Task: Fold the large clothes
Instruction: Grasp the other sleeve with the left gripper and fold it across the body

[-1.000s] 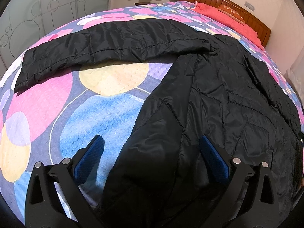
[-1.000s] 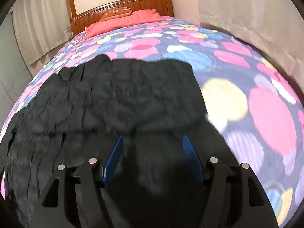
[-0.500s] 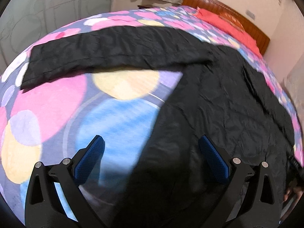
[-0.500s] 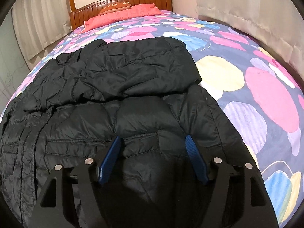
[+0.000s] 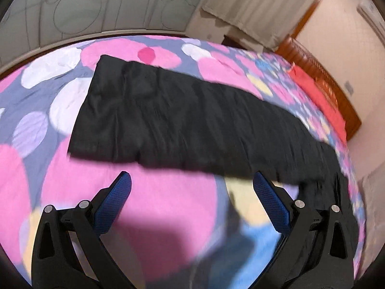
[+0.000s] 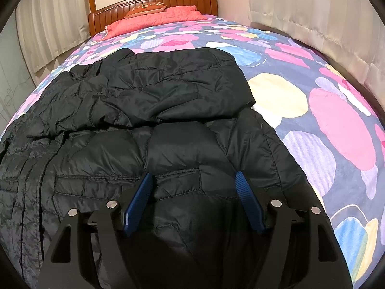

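A black quilted jacket [image 6: 134, 130] lies spread on the bed. Its right sleeve [image 6: 182, 84] is folded across the chest. Its left sleeve [image 5: 192, 122] lies stretched out flat over the bedspread, cuff toward the left. My left gripper [image 5: 191, 180] is open and empty, hovering just in front of that sleeve's near edge. My right gripper [image 6: 193, 178] is open and empty, low over the jacket's body near a stitched pocket seam.
The bed has a bedspread [image 6: 336, 125] with coloured circles, a red pillow [image 6: 154, 19] and a wooden headboard [image 6: 154, 0]. Curtains [image 6: 312, 7] hang on the right. A patterned glass wardrobe door [image 5: 84, 7] stands beyond the sleeve.
My left gripper has swung left, away from the jacket body, toward the outstretched sleeve; the view is blurred. My right gripper has moved slightly and stays open over the jacket.
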`<state>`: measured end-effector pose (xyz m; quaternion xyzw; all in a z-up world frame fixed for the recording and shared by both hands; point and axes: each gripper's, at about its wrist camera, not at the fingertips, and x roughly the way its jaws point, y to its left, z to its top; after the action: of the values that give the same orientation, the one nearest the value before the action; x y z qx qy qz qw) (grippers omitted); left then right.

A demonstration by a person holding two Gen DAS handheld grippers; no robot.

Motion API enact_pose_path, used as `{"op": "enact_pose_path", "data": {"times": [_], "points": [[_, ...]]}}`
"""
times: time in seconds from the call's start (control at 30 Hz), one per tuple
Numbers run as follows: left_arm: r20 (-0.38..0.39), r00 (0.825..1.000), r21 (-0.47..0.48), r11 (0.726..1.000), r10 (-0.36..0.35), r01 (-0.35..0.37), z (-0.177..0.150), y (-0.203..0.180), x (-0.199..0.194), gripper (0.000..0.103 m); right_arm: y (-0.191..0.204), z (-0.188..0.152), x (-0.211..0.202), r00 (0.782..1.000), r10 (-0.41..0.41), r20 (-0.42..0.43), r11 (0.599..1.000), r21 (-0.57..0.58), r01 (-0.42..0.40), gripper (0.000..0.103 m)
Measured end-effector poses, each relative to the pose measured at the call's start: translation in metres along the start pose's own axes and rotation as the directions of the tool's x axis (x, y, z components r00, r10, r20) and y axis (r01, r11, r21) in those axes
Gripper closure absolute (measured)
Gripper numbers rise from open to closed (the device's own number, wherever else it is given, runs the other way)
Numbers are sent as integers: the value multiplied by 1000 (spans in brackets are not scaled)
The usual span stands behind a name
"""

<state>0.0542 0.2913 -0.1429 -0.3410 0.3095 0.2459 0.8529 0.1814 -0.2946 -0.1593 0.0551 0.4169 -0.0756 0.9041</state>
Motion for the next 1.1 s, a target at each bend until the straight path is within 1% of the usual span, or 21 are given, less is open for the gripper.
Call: {"op": "enact_pose_path", "data": {"times": [0.07,0.1,0.2,0.23,0.27,0.3,0.33,0.4,0.43,0.47,0.5,0.53,0.6,0.63,0.7,0.77,0.83,0.97,1.03,1.1], "points": [[23,999,-38,999,-24,25,8,9,7,2,0,0,0,1000,-1,2,1000,0,1,32],[35,999,-46,999,-25,26,12,12,11,2,0,0,0,1000,-2,3,1000,0,2,32],[25,1000,-25,1000,-4,4,24,13,22,2,1,0,0,1000,-4,4,1000,-1,4,31],[33,999,-38,999,-16,17,26,14,21,2,1,-1,0,1000,-5,6,1000,-1,5,31],[51,998,-76,996,-40,44,28,20,19,2,1,-1,0,1000,-5,7,1000,-1,5,31],[66,996,-114,991,-59,67,28,25,17,7,1,0,0,1000,-5,8,1000,-1,5,31],[78,996,-143,988,-45,56,29,31,14,14,1,0,0,1000,-6,8,1000,0,6,31],[81,997,-152,988,-1,13,32,35,14,44,1,0,0,1000,-7,8,1000,-2,7,31],[85,996,-158,987,16,-2,34,38,14,55,1,-1,0,1000,-9,8,1000,-3,9,31],[89,996,-162,987,20,-6,37,41,14,59,1,-1,0,1000,-11,9,1000,-4,12,31],[87,996,-162,987,23,-9,36,43,13,69,1,-1,0,1000,-12,10,1000,-4,12,31],[87,996,-158,987,32,-18,40,43,12,82,1,-1,-1,1000,-12,11,1000,-3,12,31],[84,996,-149,989,32,-19,42,43,10,86,2,-1,-1,1000,-12,13,1000,-1,12,31],[83,996,-135,990,41,-30,43,40,9,89,2,-1,-1,1000,-13,15,1000,-1,13,31],[99,992,-72,995,80,-73,45,28,5,92,2,-2,-1,1000,-15,20,1000,-1,15,31],[137,983,14,992,120,-123,43,8,-2,93,3,-2,-1,1000,-17,23,1000,1,17,30],[176,975,79,986,134,-150,42,-9,-11,94,3,-3,-1,1000,-17,25,1000,1,17,30],[246,961,201,964,125,-177,38,-53,-29,95,3,-3,-2,1000,-13,28,1000,5,12,30],[269,958,262,949,102,-175,33,-77,-38,95,2,-3,-2,1000,-12,29,1000,5,12,30],[278,958,312,936,72,-161,26,-102,-45,95,2,-3,-2,1000,-11,29,1000,6,10,30]]}}
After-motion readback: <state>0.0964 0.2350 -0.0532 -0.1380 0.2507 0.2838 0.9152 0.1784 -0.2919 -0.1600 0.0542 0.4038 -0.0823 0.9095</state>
